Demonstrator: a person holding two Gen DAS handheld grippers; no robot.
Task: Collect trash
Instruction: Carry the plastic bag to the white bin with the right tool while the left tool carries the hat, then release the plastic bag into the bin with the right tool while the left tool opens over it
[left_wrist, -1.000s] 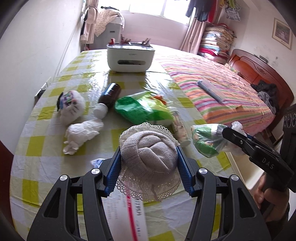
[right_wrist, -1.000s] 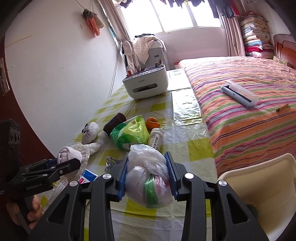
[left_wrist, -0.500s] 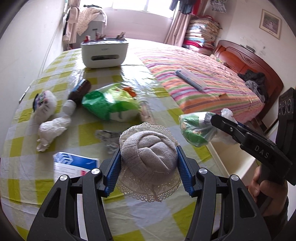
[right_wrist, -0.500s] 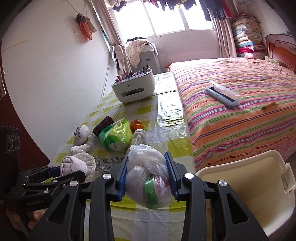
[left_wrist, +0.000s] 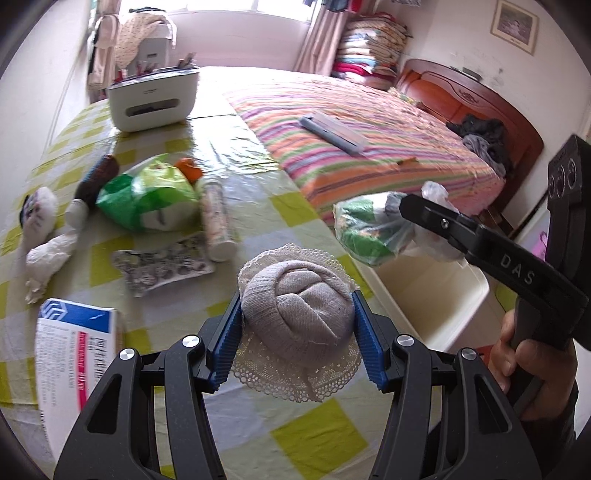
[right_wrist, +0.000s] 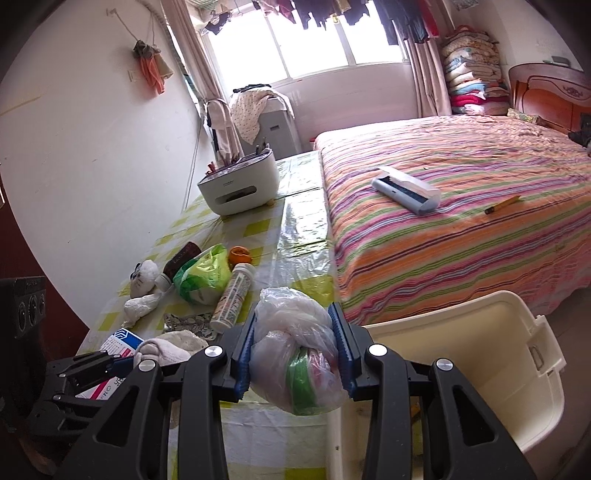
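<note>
My left gripper (left_wrist: 297, 325) is shut on a rolled beige sock with a lace cuff (left_wrist: 295, 314), held above the checked table (left_wrist: 314, 443) near its right edge. My right gripper (right_wrist: 295, 354) is shut on a knotted clear plastic bag with green inside (right_wrist: 299, 365), hanging over the table's corner beside a cream plastic bin (right_wrist: 480, 369). In the left wrist view the bag (left_wrist: 369, 229) and the right gripper (left_wrist: 417, 206) hover above that bin (left_wrist: 436, 295). The sock (right_wrist: 166, 349) shows at lower left in the right wrist view.
On the table lie a green bag (left_wrist: 147, 195), a white tube (left_wrist: 218, 225), a brown bottle (left_wrist: 96, 181), a foil wrapper (left_wrist: 162, 262), white socks (left_wrist: 48, 254), a medicine box (left_wrist: 74, 350) and a white organiser (left_wrist: 151, 96). A striped bed (right_wrist: 461, 206) borders the table.
Both grippers have moved right and back toward the table's near right corner with their loads. The bin has come into view under the right gripper.
</note>
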